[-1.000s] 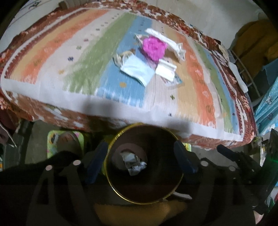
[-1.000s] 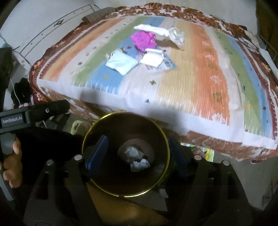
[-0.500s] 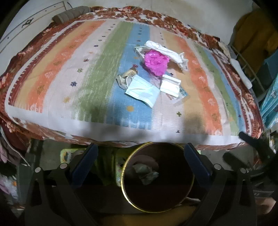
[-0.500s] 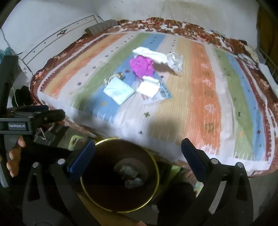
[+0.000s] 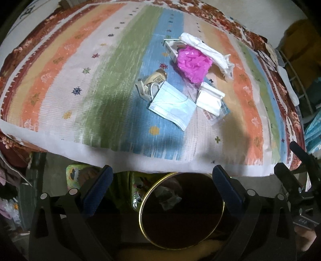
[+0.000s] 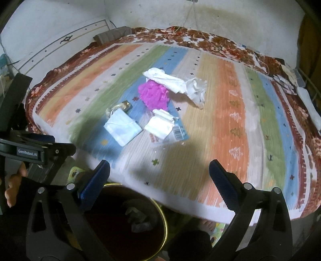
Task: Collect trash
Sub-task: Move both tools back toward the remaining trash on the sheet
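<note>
Trash lies in a cluster mid-bed: a pale blue face mask (image 5: 172,105) (image 6: 122,127), a pink crumpled bag (image 5: 193,64) (image 6: 154,95), a white folded packet (image 5: 209,99) (image 6: 160,125), white crumpled tissue (image 5: 208,51) (image 6: 180,85) and a brown wrapper (image 5: 152,84). A dark bin with a gold rim (image 5: 181,210) (image 6: 128,220) stands on the floor below the bed edge, with crumpled scraps inside. My left gripper (image 5: 160,186) is open and empty above the bin. My right gripper (image 6: 158,180) is open and empty over the bed's near edge.
The striped blanket (image 6: 230,112) covers the bed. A white wall (image 6: 220,18) lies behind it. Clothes and a wire rack (image 5: 297,76) stand at the right. A colourful mat (image 5: 80,172) lies on the floor by the bin. The left gripper's body (image 6: 30,152) shows at the left.
Both grippers opened wide and rose from the bin toward the bed. The bin now sits lower in both views, and the trash cluster is nearer.
</note>
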`<state>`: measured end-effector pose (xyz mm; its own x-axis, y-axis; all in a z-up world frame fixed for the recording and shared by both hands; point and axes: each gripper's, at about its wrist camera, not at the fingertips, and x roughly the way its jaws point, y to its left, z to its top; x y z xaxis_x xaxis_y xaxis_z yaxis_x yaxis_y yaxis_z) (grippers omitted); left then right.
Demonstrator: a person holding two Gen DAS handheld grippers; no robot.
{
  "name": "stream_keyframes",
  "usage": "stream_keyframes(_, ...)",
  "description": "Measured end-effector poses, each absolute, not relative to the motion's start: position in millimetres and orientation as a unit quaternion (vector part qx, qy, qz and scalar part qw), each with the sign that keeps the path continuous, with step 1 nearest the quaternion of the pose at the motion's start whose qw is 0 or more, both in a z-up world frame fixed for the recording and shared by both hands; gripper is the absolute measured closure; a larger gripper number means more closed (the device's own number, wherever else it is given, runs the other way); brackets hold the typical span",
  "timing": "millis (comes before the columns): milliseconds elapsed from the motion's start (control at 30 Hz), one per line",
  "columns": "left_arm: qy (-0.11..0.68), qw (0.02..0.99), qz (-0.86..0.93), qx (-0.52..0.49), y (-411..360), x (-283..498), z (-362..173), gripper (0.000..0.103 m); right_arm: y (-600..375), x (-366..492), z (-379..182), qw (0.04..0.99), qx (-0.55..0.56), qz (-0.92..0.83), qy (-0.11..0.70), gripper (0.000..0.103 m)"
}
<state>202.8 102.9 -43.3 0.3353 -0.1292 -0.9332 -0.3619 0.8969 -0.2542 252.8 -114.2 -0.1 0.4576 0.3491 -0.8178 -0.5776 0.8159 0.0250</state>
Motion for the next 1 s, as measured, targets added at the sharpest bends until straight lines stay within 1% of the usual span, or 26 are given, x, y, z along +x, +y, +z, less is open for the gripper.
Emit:
stream_keyframes(300, 0.566, 0.763, 0.088, -0.301, 126.8, 224.8, -63.4, 0.006, -103.8, 285.1, -9.7, 0.848, -0.122, 0.275, 0.437, 0.009)
stream_keyframes(500, 0.552, 0.761, 0.089, -0.328, 139.3, 240.7, -71.7, 0.007, -94.4, 310.7, -21.8, 0.845, -0.12, 0.28, 0.439, 0.009)
stream_keyframes(567, 0.554, 0.757, 0.086, -0.337, 142.9, 246.8, -78.2, 0.009, -91.2, 316.3, -25.8, 0.843, -0.12, 0.283, 0.441, 0.009)
stream_keyframes(633, 0.558, 0.749, 0.082, -0.347, 145.9, 252.2, -85.2, 0.014, -86.4, 323.2, -31.3, 0.841, -0.124, 0.288, 0.441, 0.009)
stream_keyframes(867, 0.558, 0.749, 0.065, -0.351, 150.0, 272.0, -100.1, 0.026, -73.3, 343.5, -50.6, 0.833, -0.131, 0.3, 0.445, 0.011)
stream_keyframes(900, 0.558, 0.749, 0.064, -0.351, 150.3, 274.6, -102.2, 0.028, -71.4, 348.2, -55.2, 0.832, -0.133, 0.3, 0.448, 0.012)
stream_keyframes(967, 0.558, 0.749, 0.057, -0.353, 150.8, 279.2, -105.5, 0.032, -69.5, 355.2, -60.7, 0.83, -0.133, 0.299, 0.452, 0.014)
stream_keyframes(1000, 0.557, 0.751, 0.054, -0.351, 150.0, 281.0, -105.8, 0.033, -67.8, 360.8, -65.6, 0.826, -0.13, 0.302, 0.457, 0.017)
